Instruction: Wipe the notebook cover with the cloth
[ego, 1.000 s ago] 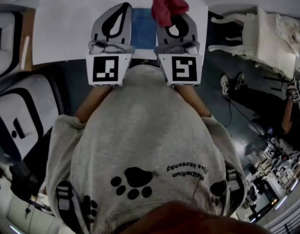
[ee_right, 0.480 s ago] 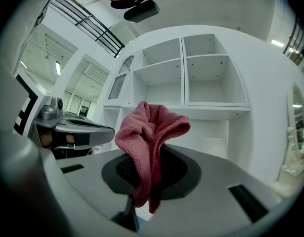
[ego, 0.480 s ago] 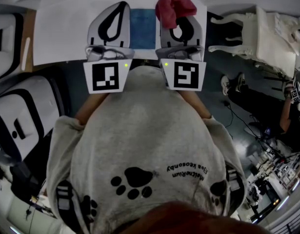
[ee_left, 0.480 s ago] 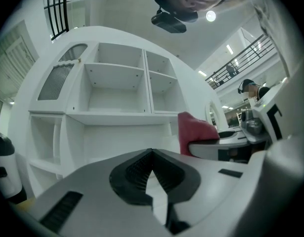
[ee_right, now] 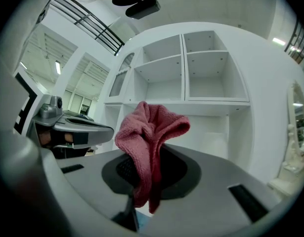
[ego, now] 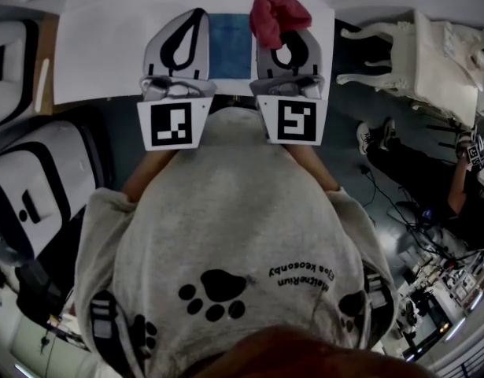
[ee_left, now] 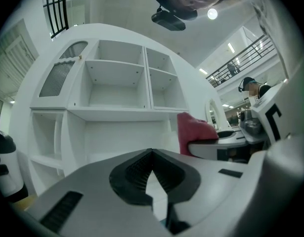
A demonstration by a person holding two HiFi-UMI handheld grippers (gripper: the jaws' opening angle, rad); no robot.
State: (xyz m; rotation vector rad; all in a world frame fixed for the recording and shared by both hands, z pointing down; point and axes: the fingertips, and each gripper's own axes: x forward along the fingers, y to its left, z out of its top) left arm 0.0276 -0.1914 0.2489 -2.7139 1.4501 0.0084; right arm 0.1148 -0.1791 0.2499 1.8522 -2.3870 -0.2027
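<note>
Beside the cloth (ego: 277, 14), head view alone clearly shows the notebook (ego: 230, 46).

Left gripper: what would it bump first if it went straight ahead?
Probably the white shelf unit; nothing shows between it and the left gripper, though depth is unclear.

Overhead head view; gripper views sharing cloth (ee_right: 149, 132)

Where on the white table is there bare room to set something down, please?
Bare: the wide table stretch left of the left gripper. Crowded: the middle, where the notebook lies between the grippers; the right gripper holds the cloth.
</note>
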